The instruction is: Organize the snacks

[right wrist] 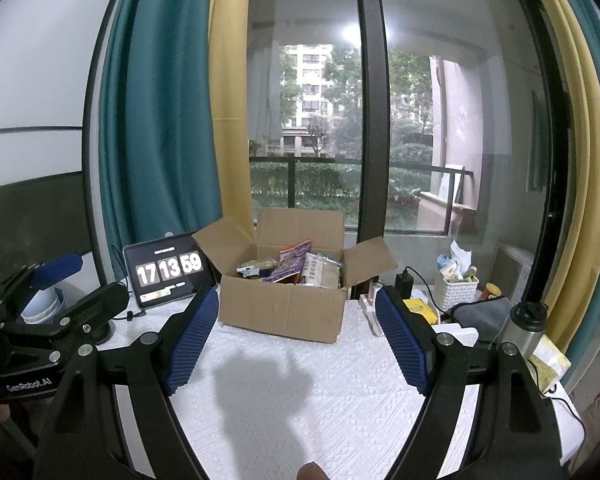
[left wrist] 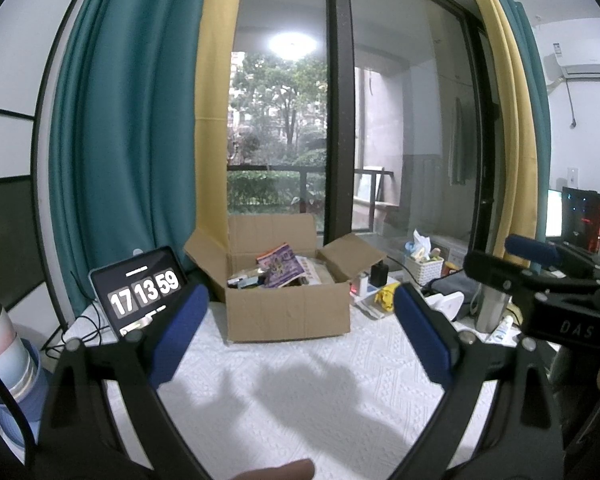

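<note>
Snacks [left wrist: 281, 266] in cardboard box [left wrist: 288, 312], tablet [left wrist: 140, 290] reading 17 13 59 — both tongs wide open, empty

Box-hidden snacks [right wrist: 296, 268], perhaps many

Open tongs [right wrist: 298, 338] before snack box [right wrist: 280, 312]

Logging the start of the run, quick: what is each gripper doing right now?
Left gripper: open, holding nothing.
Right gripper: open, holding nothing.
</note>
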### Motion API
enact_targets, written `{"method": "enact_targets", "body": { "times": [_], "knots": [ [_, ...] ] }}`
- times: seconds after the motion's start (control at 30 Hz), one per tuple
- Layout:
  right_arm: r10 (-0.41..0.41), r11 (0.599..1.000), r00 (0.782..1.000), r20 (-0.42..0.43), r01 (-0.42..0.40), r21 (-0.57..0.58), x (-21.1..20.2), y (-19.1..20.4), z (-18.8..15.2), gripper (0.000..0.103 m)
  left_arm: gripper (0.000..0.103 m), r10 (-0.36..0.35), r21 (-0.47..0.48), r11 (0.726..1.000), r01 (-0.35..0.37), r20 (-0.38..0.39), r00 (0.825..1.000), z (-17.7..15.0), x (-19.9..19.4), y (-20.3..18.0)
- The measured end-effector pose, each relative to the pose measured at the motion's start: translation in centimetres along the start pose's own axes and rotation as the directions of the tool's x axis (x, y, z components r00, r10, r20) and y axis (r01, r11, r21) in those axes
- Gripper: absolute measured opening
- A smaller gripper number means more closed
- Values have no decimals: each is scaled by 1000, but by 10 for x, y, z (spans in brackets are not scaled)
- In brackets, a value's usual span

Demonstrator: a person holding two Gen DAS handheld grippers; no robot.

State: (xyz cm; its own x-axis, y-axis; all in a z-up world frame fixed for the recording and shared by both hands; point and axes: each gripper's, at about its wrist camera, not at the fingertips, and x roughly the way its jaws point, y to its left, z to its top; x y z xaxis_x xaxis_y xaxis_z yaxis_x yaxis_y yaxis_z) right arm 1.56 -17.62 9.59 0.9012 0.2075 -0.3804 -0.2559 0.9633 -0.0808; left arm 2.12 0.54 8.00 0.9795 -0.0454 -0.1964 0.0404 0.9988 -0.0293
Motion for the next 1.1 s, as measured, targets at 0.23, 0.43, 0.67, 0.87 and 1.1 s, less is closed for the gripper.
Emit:
{"method": "enact_targets", "body": {
  "times": [0.23, 0.43, 0.67, 0.87, 1.1],
  "knots": [
    [-1, 1000, 1000, 0, 1, 2, 0, 0, 0, 83, 95, 0, 1, 1000, 0, 0, 1000, 0, 0, -2],
    [-1, 1000, 1000, -1, 1, 1, 0, 0, 0, 83, 95, -1, 1, 1000, 1, -1, 1000, -2, -1, -4],
    [-1, 1000, 1000, -2, 1, 1, 0, -1, 0, 83, 95, -2, 2, 1000, 2, -2, 1000, -1, -1, -4],
    [0, 1000, 1000, -1, 0, 2, -1, 0, 0, 83, 95, -1, -1, 1000, 1, -2, 1000, -1, -1, -5],
    [-3, 1000, 1000, -3, 3, 4, -1, -1, -1, 83, 95, -1, 1, 1000, 1, -3, 1000, -1, -1, -3]
  ]
}}
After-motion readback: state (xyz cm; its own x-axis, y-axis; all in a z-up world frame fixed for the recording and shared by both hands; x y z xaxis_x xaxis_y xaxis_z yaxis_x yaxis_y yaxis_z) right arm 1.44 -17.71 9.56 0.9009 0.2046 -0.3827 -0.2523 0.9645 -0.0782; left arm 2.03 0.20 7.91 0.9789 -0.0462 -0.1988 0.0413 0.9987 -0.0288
